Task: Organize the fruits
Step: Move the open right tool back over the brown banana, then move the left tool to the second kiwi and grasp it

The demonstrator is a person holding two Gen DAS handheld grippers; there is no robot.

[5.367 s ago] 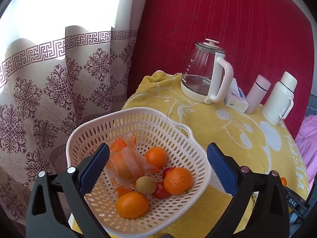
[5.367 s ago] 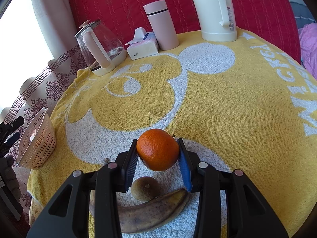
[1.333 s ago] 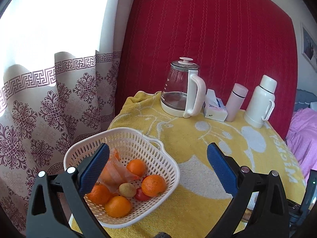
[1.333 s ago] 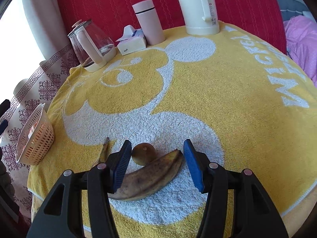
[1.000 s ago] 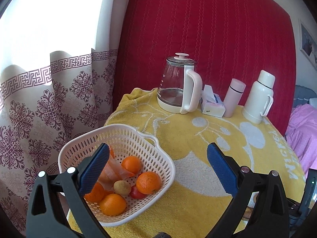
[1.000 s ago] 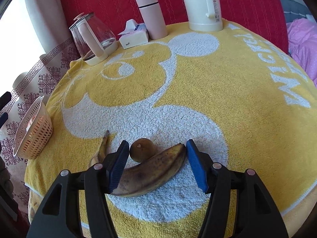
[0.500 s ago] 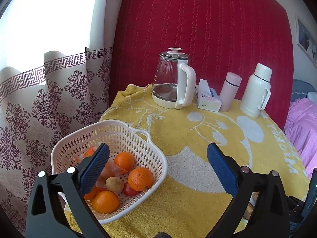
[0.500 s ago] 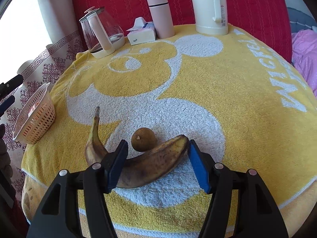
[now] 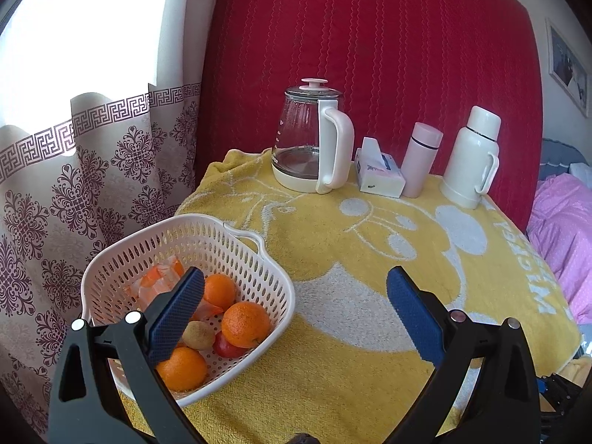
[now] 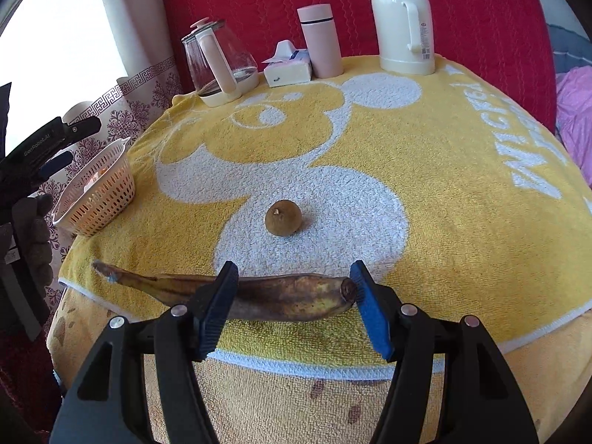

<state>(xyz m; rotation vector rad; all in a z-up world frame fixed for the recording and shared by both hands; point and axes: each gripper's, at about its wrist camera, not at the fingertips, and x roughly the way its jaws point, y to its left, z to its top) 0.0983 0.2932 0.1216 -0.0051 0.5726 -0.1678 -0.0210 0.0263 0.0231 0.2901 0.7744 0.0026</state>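
Left wrist view: the left tool (image 9: pixel 296 310) hangs wide open and empty. Its left finger overlaps the white basket (image 9: pixel 236 255), which holds oranges (image 9: pixel 245 323), a small brown fruit (image 9: pixel 198 335) and a wrapper; yellow towel (image 9: pixel 333 229) stretches ahead.

Right wrist view: the right tool (image 10: pixel 294 305) is spread open, gripping nothing. A browned banana (image 10: pixel 281 296) lies crosswise between its fingers on the counter, the blunt end touching the right pad. A brown round fruit (image 10: pixel 282 218) sits just ahead; the basket (image 10: pixel 100 192) is far left.
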